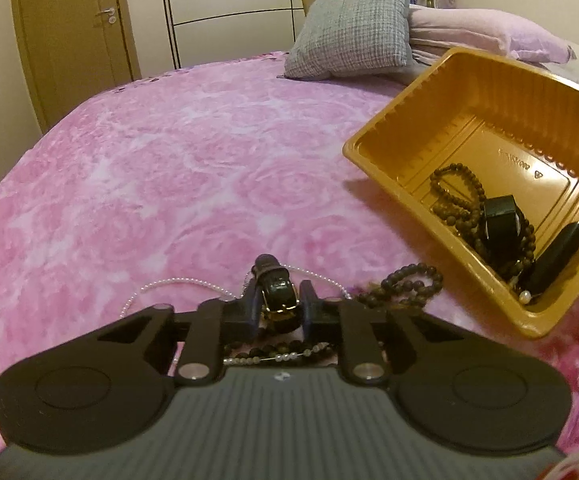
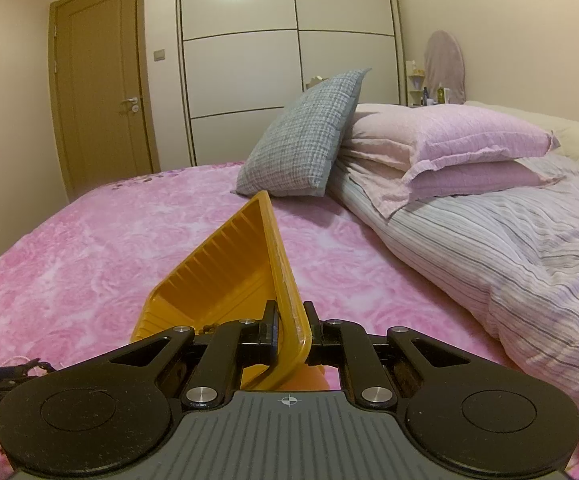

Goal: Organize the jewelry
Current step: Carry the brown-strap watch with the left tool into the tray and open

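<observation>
The bed (image 1: pixel 177 152) is covered by a pink blanket with a pale rose pattern, which fills most of both views. At the head end, a grey checked cushion (image 1: pixel 353 28) leans against two stacked lilac pillows (image 2: pixel 449 140), beside a striped sheet (image 2: pixel 489 248). At the near edge, a white pearl strand (image 1: pixel 177 283) lies on the blanket, with dark wooden bead strings (image 1: pixel 405 282) just beside it. An orange plastic tray (image 1: pixel 461 120) stands tilted near those beads, one long rim raised, its lower edge apparently on the blanket; it holds dark beads and black items.
</observation>
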A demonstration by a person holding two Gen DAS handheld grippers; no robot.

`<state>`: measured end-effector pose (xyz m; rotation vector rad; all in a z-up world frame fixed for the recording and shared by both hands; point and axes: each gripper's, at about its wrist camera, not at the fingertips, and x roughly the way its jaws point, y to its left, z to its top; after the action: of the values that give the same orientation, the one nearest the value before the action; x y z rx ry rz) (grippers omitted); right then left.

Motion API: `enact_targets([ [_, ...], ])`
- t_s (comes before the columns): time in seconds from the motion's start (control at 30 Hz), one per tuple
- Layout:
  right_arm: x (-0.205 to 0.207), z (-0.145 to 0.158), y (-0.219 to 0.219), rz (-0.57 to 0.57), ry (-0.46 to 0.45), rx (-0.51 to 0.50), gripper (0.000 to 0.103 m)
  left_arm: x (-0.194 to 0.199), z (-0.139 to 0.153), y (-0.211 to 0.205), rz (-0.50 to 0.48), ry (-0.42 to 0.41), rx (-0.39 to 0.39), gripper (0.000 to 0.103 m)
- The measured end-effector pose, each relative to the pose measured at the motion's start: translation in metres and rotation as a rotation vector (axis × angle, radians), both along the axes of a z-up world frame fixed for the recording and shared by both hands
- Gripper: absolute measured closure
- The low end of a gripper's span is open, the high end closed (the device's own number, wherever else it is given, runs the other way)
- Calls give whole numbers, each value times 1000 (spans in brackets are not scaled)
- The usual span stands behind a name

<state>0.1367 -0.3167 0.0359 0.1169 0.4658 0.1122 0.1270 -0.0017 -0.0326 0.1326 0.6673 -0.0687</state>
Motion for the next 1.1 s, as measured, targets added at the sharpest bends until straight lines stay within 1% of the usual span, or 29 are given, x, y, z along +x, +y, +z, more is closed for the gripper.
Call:
enact_targets([
  [0.1, 0, 0, 0, -1, 0, 0, 92, -2, 4, 5, -11, -4, 11, 89],
  [0.27, 0, 0, -1, -1, 0, 0, 92, -5, 20, 16, -36, -15, -9, 89],
  [0.43, 0, 0, -1, -1, 0, 1, 92, -5, 39, 25, -54, -36, -59, 89],
  [0.53, 0, 0, -1, -1, -1, 0, 92, -4, 49, 23, -70, -53, -73, 89],
  [0.7, 0, 0, -1, 0, 0, 0, 92, -2, 62, 9, -121, -71, -110, 89],
  [0.8, 0, 0, -1, -1, 0, 0, 92, 1, 68, -5, -166, -75, -152, 89],
  [1.1, 0, -1, -1, 0, -1, 1, 92, 20, 69, -54, -320, -50, -266, 89],
])
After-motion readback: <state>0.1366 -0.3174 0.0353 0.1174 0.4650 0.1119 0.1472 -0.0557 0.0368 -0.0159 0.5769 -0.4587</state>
